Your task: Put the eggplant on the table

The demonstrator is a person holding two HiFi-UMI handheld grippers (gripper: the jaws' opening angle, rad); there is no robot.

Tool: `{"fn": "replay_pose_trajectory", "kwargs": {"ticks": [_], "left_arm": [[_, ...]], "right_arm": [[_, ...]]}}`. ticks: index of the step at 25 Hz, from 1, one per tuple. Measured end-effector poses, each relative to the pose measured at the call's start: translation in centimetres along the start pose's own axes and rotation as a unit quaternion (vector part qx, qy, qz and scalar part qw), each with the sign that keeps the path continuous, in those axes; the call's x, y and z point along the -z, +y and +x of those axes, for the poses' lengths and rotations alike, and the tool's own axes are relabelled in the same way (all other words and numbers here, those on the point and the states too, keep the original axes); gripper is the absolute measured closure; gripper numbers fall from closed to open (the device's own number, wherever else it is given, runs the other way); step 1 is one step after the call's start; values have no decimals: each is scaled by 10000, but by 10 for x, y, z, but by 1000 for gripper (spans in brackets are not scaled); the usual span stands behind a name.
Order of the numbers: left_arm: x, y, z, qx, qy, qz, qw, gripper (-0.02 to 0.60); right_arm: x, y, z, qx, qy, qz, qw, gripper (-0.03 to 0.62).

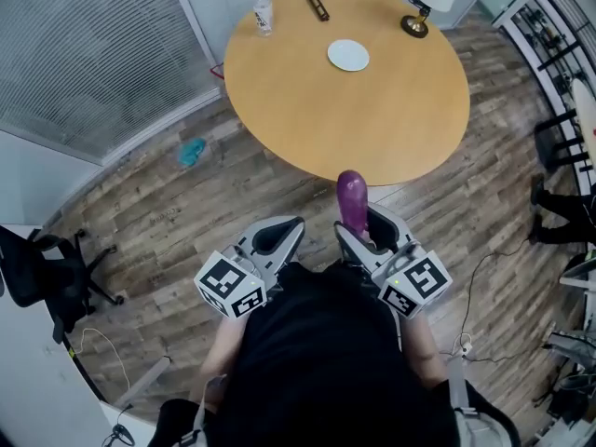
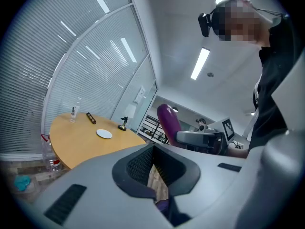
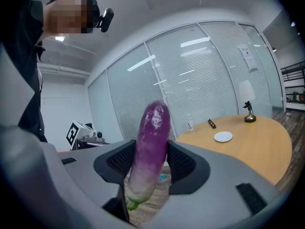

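Note:
A long purple eggplant [image 1: 352,201] stands upright between the jaws of my right gripper [image 1: 366,224], which is shut on its pale lower end, just short of the near edge of the round wooden table [image 1: 307,101]. In the right gripper view the eggplant [image 3: 151,142] fills the gap of that gripper [image 3: 150,162], its green stem end down. My left gripper [image 1: 277,235] hovers beside it over the floor, shut and holding nothing. The left gripper view shows its own jaws [image 2: 153,165] with only a thin slit, and the eggplant [image 2: 167,120] beyond them.
On the table are a white plate [image 1: 348,55], a water bottle [image 1: 264,11], a black bar [image 1: 316,2] and a small lamp [image 1: 416,21]. A teal object [image 1: 193,152] lies on the wood floor. An office chair [image 1: 37,268] stands left; racks [image 1: 559,45] stand right.

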State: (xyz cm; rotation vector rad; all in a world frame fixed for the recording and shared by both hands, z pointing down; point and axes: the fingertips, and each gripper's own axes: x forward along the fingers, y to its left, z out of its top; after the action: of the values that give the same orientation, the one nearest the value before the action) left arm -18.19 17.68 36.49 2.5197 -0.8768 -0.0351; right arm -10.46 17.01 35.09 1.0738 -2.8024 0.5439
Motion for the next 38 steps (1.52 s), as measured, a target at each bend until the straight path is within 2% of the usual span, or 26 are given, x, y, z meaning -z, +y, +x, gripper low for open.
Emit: {"fn": "replay_pose_trajectory", "kwargs": {"ticks": [13,19,26,30,38], "left_arm": [[-3,33,-19,-238,-145,-186,9994,569],[-7,47,5,-433,-107,-231,9987,569],[-27,62,53,-628,-9,-147,9979,569],[-42,66,88,-592,-19,-179,9981,569],[-45,68,149,-346,265,-160,9989,569]], "right_arm": [[1,-4,39,30,292,-139,9995,379],[-16,-60,40,223,272,-172,9992,379],[-45,-124,52,190,155,-134,9996,379],[-58,-153,61,86,148,-106,9998,379],[-62,-201,61,153,213,54,9996,379]]}}
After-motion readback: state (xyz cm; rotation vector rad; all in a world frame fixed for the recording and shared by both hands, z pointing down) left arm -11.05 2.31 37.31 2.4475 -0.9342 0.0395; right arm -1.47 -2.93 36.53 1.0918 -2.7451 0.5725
